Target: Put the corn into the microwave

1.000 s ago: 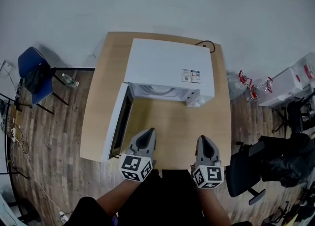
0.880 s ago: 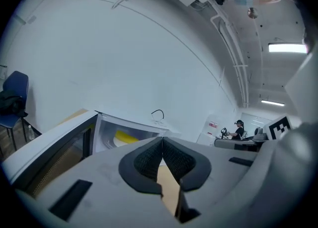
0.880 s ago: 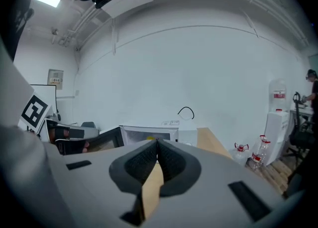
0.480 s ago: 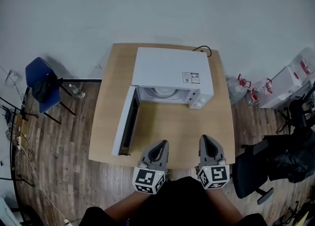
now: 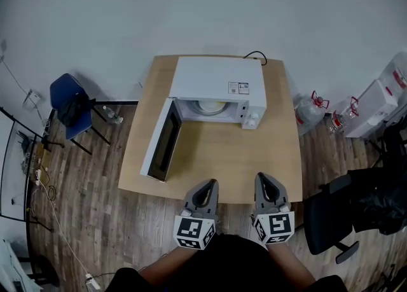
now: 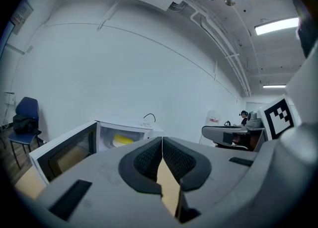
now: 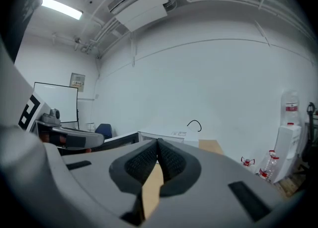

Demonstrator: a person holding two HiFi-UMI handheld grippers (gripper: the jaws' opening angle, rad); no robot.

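From my seat I count one wooden table [image 5: 254,157], and on it one white microwave [image 5: 219,84] with one door [image 5: 162,141]. Inside I see one yellow corn [image 6: 122,140]. One black cable [image 5: 254,56] loops behind the oven. There are two grippers, the left gripper [image 5: 205,186] and the right gripper [image 5: 264,180]. I count two chairs, one blue chair [image 5: 67,103] and one black chair [image 5: 331,221], and two clear jugs [image 5: 308,109] with red handles.

White microwave [image 5: 219,81], yellow corn [image 6: 121,140], tan table [image 5: 254,157] (chair [image 5: 63,90] blue).
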